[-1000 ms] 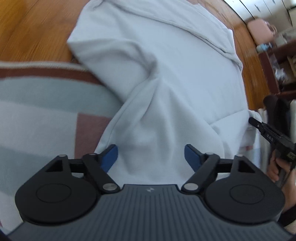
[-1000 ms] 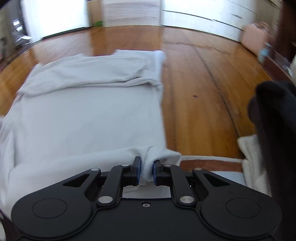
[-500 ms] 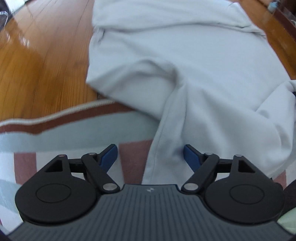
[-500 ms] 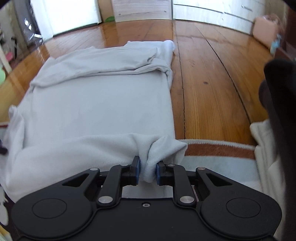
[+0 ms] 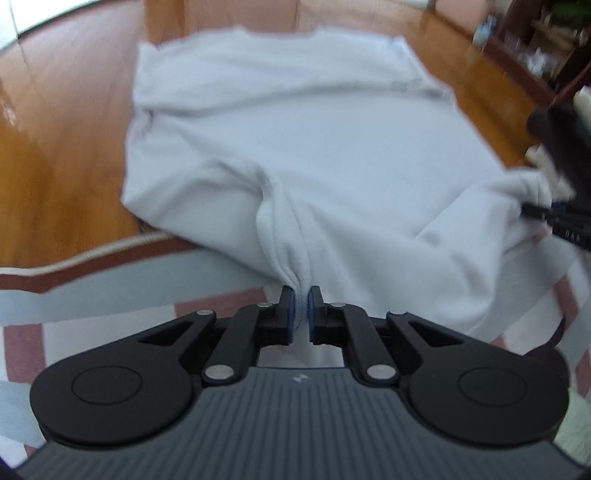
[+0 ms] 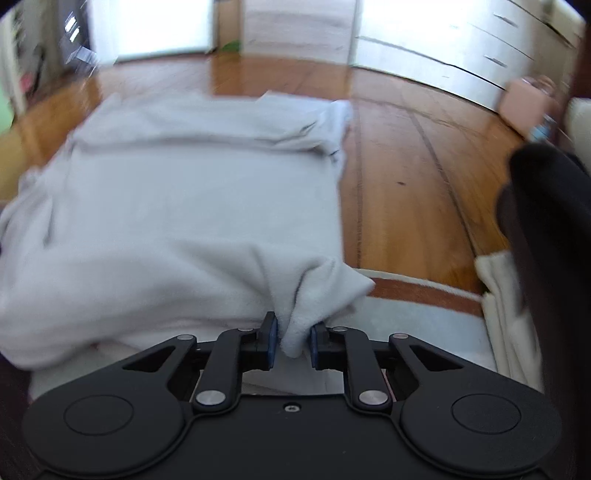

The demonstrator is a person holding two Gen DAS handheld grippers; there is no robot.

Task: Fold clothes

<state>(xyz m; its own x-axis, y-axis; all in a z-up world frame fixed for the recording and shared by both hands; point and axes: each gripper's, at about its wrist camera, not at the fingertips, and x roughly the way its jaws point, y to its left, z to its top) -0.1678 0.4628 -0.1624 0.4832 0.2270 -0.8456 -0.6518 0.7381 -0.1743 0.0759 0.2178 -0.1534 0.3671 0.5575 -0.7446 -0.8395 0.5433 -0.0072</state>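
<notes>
Daylight fills the room and comes from the far side, where a bright opening [image 6: 155, 29] is burnt out to plain white. The wooden floor [image 6: 406, 177] shines with glare at its far edge. Both views are smeared by motion blur; the white garment [image 5: 314, 147] has soft edges. The fisheye lens bends the lines near the borders, and the corners go dark.

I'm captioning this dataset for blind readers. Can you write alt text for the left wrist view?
The left hand-held gripper pinches the near edge of a pale grey garment spread across a wooden floor and a striped rug. The right hand-held gripper grips another corner at right.
</notes>
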